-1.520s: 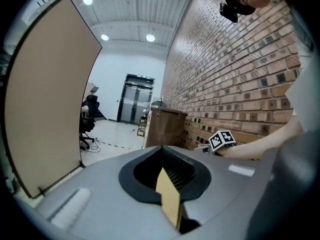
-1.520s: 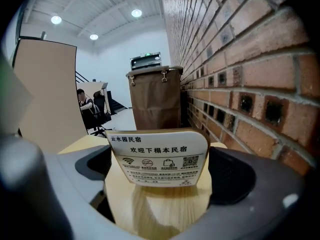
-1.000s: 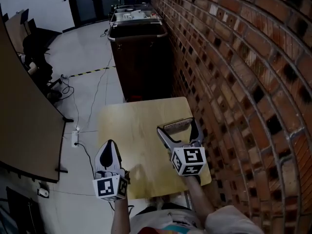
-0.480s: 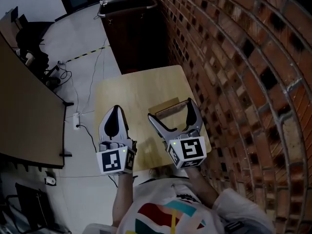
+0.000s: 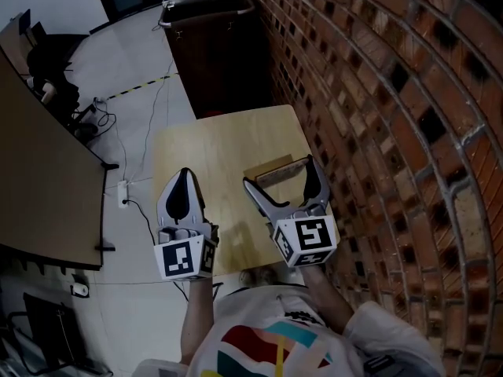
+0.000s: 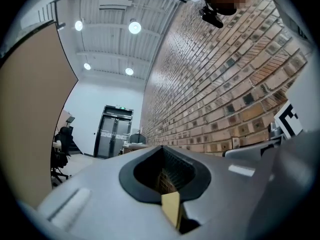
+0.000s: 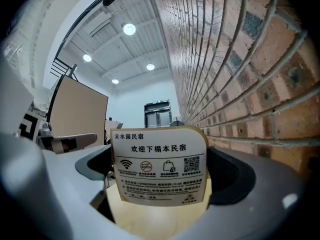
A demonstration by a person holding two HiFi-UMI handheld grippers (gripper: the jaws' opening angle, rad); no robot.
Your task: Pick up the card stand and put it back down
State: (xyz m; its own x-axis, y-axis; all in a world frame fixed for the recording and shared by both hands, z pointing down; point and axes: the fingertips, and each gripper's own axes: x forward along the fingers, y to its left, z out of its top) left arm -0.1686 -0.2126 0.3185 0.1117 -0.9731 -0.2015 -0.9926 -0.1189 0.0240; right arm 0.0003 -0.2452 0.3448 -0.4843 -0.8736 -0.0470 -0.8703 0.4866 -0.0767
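card stand (image 5: 275, 169) sits between the jaws of the right tongs (image 5: 280, 177), which pinch it by the two ends of its wooden base, jaws held wide by the base's length. Right gripper view: upright white card (image 7: 160, 169) with printed text, icons and a QR code fills the gap between the jaws of the right tongs (image 7: 160, 159), wood base under it. Cannot tell if the base is touching the table (image 5: 212, 140) or just off it. Left tongs (image 5: 185, 173) are just beside the right pair, on their left, tips pressed together, nothing in them; left gripper view shows left tongs (image 6: 161, 151) closed, with only a small dark loop behind the tips. Both pairs are over the near part of the table. Brick wall (image 5: 377, 93) runs close along the right tongs' outer side. Dark cabinet (image 5: 220, 53) stands ahead of the tongs, past the table's far edge. Power strip (image 5: 123, 196) with cables is on the floor left of the left tongs, and a tan partition (image 5: 39, 179) is further left. Double door (image 6: 114, 131) is far ahead.
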